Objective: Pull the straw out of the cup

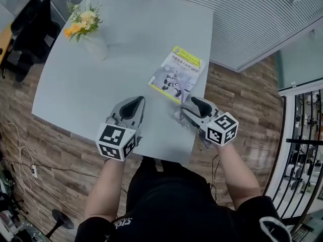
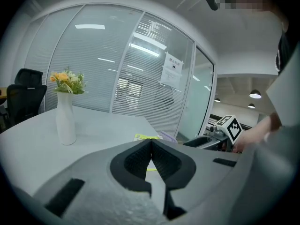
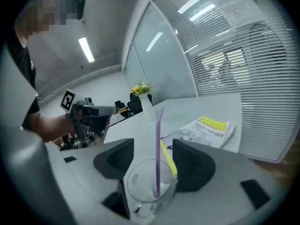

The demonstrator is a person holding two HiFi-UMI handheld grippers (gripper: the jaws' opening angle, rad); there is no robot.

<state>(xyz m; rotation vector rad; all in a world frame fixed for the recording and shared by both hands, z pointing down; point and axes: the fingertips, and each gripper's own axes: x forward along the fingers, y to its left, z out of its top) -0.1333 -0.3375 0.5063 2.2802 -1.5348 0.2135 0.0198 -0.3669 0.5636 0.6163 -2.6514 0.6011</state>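
Note:
A clear cup (image 3: 150, 186) with a purple straw (image 3: 157, 149) standing in it sits deep between the jaws of my right gripper (image 3: 153, 146). These jaws stand wide and I see no pad pressing on the glass. In the head view the cup (image 1: 180, 117) is at the near right edge of the grey table (image 1: 101, 84), just ahead of the right gripper (image 1: 187, 107). My left gripper (image 1: 137, 101) hovers to the cup's left. Its jaws (image 2: 151, 146) meet, with nothing between them.
A yellow-topped magazine (image 1: 176, 73) lies just beyond the cup. A white vase of flowers (image 1: 93, 44) stands at the table's far left. Black chairs (image 1: 28, 29) are past the left edge, and glass walls with blinds run behind the table.

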